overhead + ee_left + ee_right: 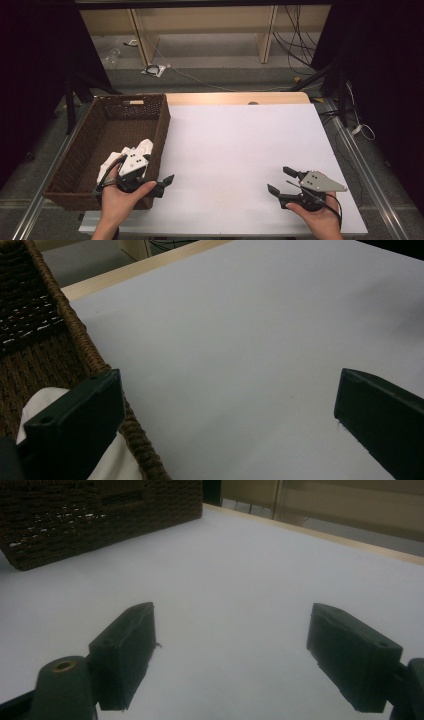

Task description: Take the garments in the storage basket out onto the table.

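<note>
A brown wicker basket (163,123) stands on the left of the white table top (240,145). Inside it, near its front right corner, lies a white cloth-like thing (144,148). My left gripper (165,184) is held over that corner with its jaws pointing right across the table, open and with nothing between them. In the left gripper view its jaws (227,430) straddle the basket rim (82,337), with the white thing (39,399) behind the left jaw. My right gripper (281,181) rests low at the front right, open and holding nothing (235,655), pointing toward the basket (100,515).
A wooden strip (235,98) borders the table's far edge. Metal frame rails (372,180) run along both sides. Black curtains hang left and right, and cables (300,45) lie on the floor beyond. The wide white top lies between the two grippers.
</note>
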Demonstrator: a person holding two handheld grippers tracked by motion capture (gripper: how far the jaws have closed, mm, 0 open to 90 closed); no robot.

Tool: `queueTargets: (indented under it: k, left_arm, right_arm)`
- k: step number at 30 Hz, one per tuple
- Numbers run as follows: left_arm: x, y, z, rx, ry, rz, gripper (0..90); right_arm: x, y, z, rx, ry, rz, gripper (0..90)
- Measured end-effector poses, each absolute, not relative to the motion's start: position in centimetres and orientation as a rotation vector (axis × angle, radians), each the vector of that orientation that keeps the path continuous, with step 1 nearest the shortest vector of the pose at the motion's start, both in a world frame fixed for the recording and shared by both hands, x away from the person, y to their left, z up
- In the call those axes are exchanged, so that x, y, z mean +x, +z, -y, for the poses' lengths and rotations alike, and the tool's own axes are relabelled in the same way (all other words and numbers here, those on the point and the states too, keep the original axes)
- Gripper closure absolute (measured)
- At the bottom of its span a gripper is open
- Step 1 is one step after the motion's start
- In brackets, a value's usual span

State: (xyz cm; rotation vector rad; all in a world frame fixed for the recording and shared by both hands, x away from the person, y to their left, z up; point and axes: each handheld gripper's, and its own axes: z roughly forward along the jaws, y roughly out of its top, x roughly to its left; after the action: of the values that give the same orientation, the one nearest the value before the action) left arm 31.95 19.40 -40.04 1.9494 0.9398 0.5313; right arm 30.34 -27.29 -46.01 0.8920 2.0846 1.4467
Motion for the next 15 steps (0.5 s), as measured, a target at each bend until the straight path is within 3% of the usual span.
queueTargets:
  k: [15]
  left_arm:
    - [31.91,-39.88,-20.37,1.947,0.526,-0.998,0.0]
  right_arm:
    - [30.35,-46.04,27.38,0.904,1.417,-2.088,20.7]
